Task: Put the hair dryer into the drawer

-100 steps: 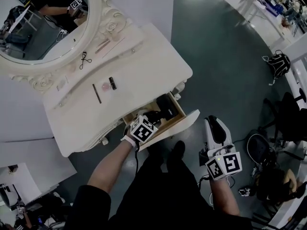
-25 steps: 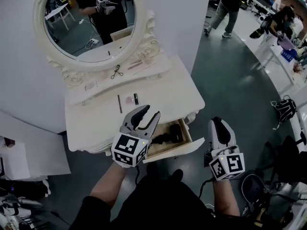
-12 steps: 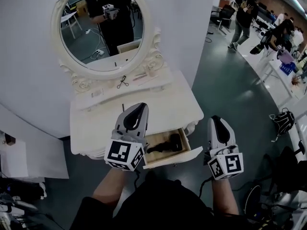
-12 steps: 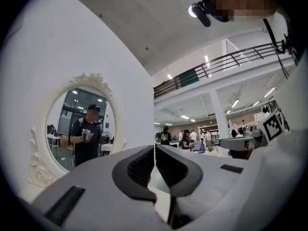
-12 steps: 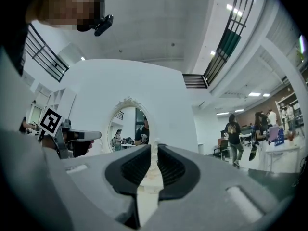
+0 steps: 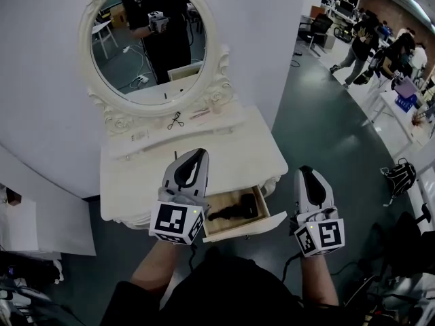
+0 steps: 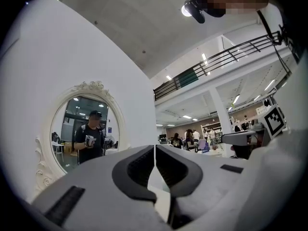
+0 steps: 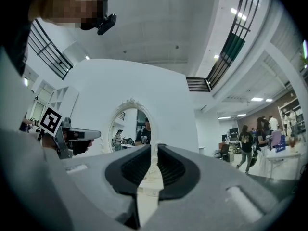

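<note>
The black hair dryer (image 6: 234, 209) lies inside the open drawer (image 6: 249, 225) of the white dressing table (image 6: 231, 151). Neither gripper touches it. In the head view my left gripper (image 6: 195, 156) is held up over the table's front edge, left of the drawer. It is shut with nothing between its pads. In its own view the left gripper (image 7: 154, 149) points level at the wall and mirror. My right gripper (image 6: 307, 174) hovers to the right of the drawer, off the table. The right gripper (image 8: 153, 149) shows only a thin slit between its jaws and holds nothing.
An oval mirror (image 6: 146, 43) in a carved frame stands at the back of the table and reflects the person. Small items (image 6: 175, 119) lie on the shelf below it. People (image 6: 360, 46) walk on the grey floor at far right. A white box (image 6: 41, 216) sits at left.
The left gripper has left the drawer, risen and closed its open jaws. Both grippers are higher now. The hair dryer stays in the drawer.
</note>
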`<action>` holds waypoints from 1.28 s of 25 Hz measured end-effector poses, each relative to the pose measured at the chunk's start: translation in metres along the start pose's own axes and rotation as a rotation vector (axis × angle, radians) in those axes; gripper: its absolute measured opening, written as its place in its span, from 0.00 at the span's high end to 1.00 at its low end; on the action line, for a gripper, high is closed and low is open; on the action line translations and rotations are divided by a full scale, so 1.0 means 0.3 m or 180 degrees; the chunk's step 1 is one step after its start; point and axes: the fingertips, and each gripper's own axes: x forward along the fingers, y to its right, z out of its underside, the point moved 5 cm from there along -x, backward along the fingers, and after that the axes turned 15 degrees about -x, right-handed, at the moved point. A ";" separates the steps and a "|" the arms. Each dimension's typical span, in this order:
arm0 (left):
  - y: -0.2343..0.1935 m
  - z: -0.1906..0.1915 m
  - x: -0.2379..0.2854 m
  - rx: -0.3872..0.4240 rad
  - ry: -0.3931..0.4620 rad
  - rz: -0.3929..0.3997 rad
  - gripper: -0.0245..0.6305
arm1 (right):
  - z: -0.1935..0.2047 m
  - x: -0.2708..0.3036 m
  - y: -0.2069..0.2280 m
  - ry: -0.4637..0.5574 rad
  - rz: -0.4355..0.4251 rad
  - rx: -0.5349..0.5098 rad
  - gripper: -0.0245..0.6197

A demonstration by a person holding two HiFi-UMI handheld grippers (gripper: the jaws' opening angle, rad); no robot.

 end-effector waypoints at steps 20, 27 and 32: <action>0.053 0.005 -0.014 0.0052 -0.0038 0.0014 0.95 | -0.007 -0.025 0.006 0.0025 -0.0112 0.0022 0.90; 0.072 0.021 -0.017 0.0083 -0.0040 -0.0028 0.95 | 0.013 -0.034 0.022 0.0062 -0.0153 0.0059 0.90; 0.098 0.036 -0.021 0.0100 -0.0043 -0.0066 0.95 | 0.023 -0.050 0.040 0.0075 -0.0186 0.0072 0.90</action>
